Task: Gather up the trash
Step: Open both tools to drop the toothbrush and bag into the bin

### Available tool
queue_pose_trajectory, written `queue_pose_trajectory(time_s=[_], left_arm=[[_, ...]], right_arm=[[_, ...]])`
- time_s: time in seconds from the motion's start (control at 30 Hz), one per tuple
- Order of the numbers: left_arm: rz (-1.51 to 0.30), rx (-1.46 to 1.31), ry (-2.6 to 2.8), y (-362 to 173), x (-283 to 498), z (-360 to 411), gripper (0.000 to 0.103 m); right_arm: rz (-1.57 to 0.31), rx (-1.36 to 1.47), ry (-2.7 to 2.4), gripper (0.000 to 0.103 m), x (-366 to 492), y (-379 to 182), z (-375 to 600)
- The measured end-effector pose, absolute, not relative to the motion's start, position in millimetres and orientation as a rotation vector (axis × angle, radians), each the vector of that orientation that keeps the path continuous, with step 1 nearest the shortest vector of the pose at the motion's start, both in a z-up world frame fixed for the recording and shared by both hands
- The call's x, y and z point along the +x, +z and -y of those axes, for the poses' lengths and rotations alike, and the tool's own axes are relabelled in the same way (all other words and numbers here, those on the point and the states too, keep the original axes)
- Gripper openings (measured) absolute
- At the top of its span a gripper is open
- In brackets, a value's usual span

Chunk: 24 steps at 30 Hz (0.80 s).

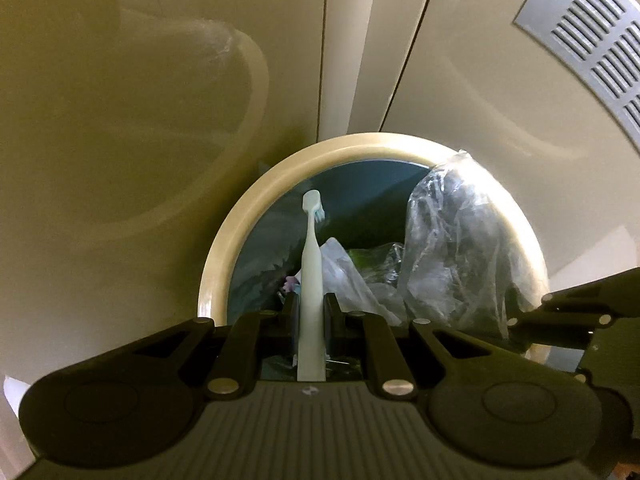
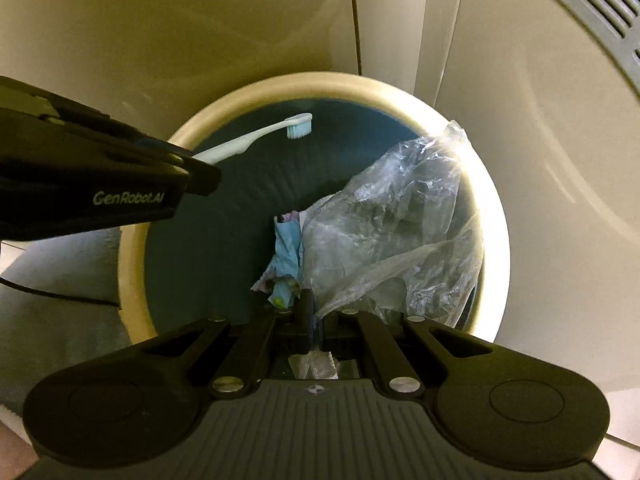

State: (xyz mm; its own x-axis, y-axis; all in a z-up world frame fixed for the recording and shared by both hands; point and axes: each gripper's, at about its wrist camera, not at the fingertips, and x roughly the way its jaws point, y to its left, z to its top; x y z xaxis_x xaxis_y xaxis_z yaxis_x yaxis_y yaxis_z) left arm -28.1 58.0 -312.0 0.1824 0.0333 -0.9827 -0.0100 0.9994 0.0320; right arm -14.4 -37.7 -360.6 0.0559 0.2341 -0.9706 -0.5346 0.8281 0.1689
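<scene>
L claw [image 1: 311, 312]: mine, clamped on the handle of a pale toothbrush [image 1: 310, 264]; head w/ bristles sticks out fwd, over the bin mouth. Not let go yet.
Bin [image 1: 224, 256]: round, cream rim, dark blue-green liner inside. It sits below both claws, against pale panels; a grey vent grille [image 1: 592, 44] is at upper right.
Already in bin: crumpled blue/purple wrapper [image 2: 286, 248] and a bit of smth green, low down near the middle. Can't tell what else is under it.
R claw [image 2: 316, 316]: mine too, pinched tight on a corner of a clear crinkly plastic bag [image 2: 392, 236]; the bag billows fwd over the bin's right side, upper edge near the rim. A scrap of film shows behind the pads.
Progress: my guess, late in this round. Both pieces picked up and brought over the bin, some trash in there already. Left: release brush + bag so they drop inside, then check for more; no other loose trash in view.
Risk: bag is light and may catch on the rim rather than fall in; the brush should drop clean.
Writing: "GenRobot.AI" in pale letters on the side of my L claw body, seen from the right cam. No brand readable on the brush, bag or bin.
</scene>
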Motion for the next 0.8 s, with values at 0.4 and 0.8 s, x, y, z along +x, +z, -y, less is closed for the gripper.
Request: queue_pose_trajectory(time_s=[0.4, 0.8], left_arm=[[-1.394, 0.065, -0.002, -314, -34, -54, 0.067], [-1.276, 0.026, 0.042, -223, -79, -57, 0.097]], right_arm=[[-1.405, -0.274, 0.564, 0.068, -1, -366, 35], [-1.268, -0.208, 0.487, 0.079, -23, -285, 50]])
